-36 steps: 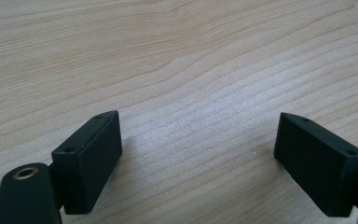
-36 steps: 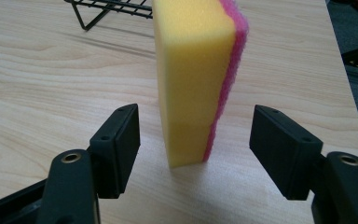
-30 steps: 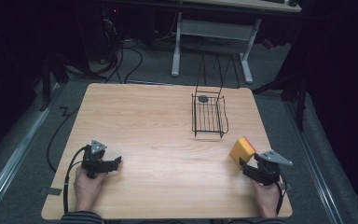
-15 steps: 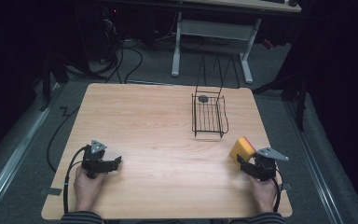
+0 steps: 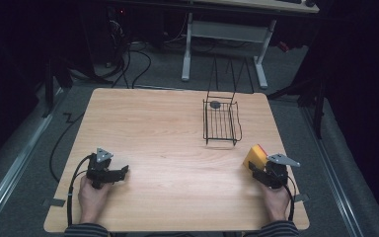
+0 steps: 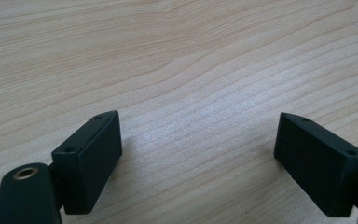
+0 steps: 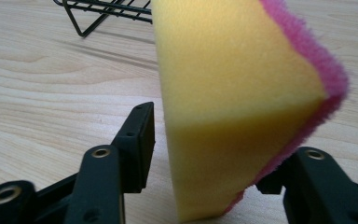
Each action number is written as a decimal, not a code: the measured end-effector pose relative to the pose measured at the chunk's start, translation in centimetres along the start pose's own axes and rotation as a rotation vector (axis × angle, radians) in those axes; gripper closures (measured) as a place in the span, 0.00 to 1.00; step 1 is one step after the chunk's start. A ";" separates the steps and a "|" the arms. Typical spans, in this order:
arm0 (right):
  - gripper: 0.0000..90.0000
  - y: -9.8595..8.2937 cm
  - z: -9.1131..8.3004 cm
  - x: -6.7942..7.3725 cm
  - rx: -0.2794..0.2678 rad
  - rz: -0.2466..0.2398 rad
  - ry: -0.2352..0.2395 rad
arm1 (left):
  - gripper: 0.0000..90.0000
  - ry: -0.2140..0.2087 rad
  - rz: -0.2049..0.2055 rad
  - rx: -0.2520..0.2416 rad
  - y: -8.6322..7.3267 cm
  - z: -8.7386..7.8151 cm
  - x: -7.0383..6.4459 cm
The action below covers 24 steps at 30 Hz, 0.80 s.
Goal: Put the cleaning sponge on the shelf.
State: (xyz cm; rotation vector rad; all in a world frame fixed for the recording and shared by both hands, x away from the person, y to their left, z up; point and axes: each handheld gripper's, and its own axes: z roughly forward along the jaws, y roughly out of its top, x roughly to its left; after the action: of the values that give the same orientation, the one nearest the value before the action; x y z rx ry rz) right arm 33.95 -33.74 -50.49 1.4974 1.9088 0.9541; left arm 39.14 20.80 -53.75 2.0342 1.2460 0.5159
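Standing on edge near the table's (image 5: pixel 168 133) right front, a yellow sponge (image 7: pixel 233 107) sits between the right gripper's (image 5: pixel 259 174) narrowing jaws, not yet squeezed; closing squarely would likely help. The left gripper (image 6: pixel 200 158) gapes wide, empty.

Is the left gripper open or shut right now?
Open. In the left gripper view the left gripper has its two jaws standing wide apart, with bare table between them and nothing held.

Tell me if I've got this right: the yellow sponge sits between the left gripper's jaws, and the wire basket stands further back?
Not quite. The yellow sponge sits between the right gripper's jaws, as the right gripper view shows. The wire basket does stand further back.
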 end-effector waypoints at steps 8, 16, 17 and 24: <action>0.67 0.0 -0.3 0.1 -0.009 -0.016 -0.003 | 0.17 0.000 0.001 0.001 0.0 0.0 0.0; 0.67 0.0 -0.8 0.2 -0.014 -0.030 0.005 | 0.17 0.000 0.001 0.000 0.0 0.0 0.0; 0.67 0.0 -0.8 0.2 -0.014 -0.030 0.005 | 0.17 0.000 0.001 0.000 0.0 0.0 0.0; 0.67 0.5 -1.6 0.3 -0.026 -0.041 0.009 | 0.17 0.000 0.001 0.000 0.0 0.0 0.0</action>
State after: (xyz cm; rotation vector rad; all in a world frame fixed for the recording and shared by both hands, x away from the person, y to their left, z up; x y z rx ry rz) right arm 32.92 -33.71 -49.14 1.4359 1.9188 0.9647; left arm 39.14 20.81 -53.75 2.0349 1.2455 0.5159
